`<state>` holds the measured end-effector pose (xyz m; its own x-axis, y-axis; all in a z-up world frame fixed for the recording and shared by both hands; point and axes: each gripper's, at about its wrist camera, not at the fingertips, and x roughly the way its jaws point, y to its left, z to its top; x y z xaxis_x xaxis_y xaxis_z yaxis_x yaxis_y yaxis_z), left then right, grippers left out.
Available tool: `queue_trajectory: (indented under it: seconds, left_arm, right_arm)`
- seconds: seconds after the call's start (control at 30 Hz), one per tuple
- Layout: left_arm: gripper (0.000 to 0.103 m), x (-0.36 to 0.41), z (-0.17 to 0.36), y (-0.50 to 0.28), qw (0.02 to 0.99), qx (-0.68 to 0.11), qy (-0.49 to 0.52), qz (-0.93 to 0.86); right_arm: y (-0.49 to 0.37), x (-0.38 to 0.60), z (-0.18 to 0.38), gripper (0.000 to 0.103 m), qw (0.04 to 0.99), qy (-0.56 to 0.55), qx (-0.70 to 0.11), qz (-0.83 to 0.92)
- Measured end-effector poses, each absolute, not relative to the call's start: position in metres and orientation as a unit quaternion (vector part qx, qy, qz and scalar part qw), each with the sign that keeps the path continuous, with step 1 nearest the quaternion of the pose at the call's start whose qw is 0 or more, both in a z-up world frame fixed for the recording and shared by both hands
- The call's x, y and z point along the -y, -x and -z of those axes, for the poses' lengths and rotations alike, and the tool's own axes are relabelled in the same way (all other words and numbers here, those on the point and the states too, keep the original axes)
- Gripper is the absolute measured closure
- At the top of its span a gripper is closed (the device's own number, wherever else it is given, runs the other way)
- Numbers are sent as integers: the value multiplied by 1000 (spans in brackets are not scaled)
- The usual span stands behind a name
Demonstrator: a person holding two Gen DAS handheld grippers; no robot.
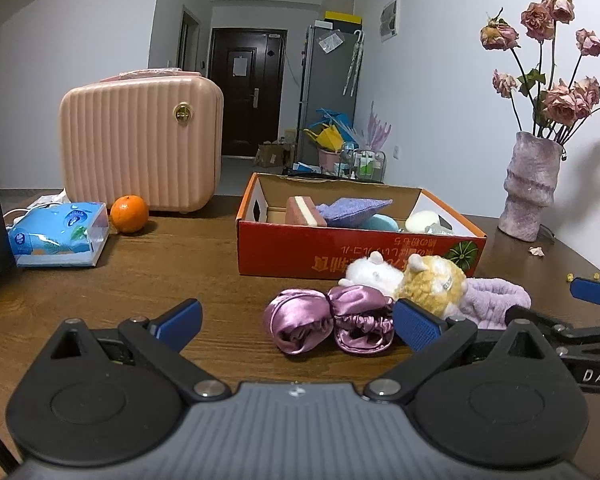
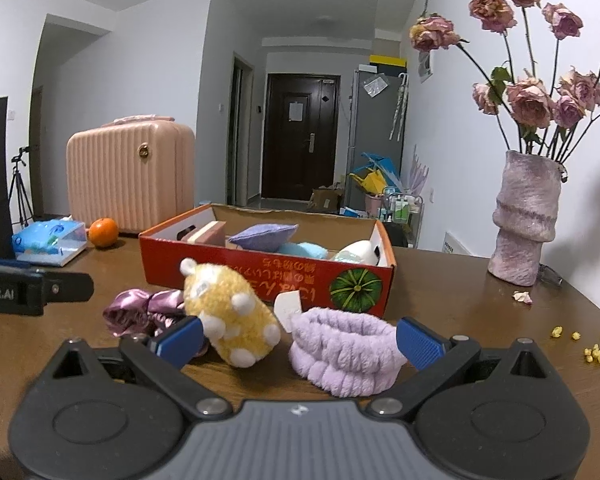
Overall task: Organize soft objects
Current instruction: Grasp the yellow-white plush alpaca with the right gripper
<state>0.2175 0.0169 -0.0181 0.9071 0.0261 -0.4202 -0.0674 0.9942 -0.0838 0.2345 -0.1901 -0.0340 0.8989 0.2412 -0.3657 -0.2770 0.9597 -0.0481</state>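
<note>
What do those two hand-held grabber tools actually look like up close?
Both look alike. The left gripper and right gripper each have a ribbed grey body, round black housings, black linkage arms with silver bolts, and blue ribbed finger pads. White lettering runs along their black sides. No sleeves or cables are visible.

I am in a home. A dark front door (image 2: 300, 136) ends the hallway. A fridge (image 1: 328, 92) and a vase of dried roses (image 2: 526, 220) stand near my surface (image 1: 160, 280).
</note>
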Motion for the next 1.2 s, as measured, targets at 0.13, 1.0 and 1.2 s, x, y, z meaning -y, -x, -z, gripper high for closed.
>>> queue_trajectory:
  seconds: [0.13,1.0,1.2]
  left_arm:
    - [0,-20,19,-219,974,-218,51,-20]
    - [0,-55,25,-228,971,-231,49,-43]
    - [0,-56,27,-229,970,-232,51,-45]
  right_arm:
    - [-239,183,40,0,969,53,-193,-144]
    - [-285,136,62,15,960,121,-208,-144]
    - [-299,128,65,17,958,134,-209,-144]
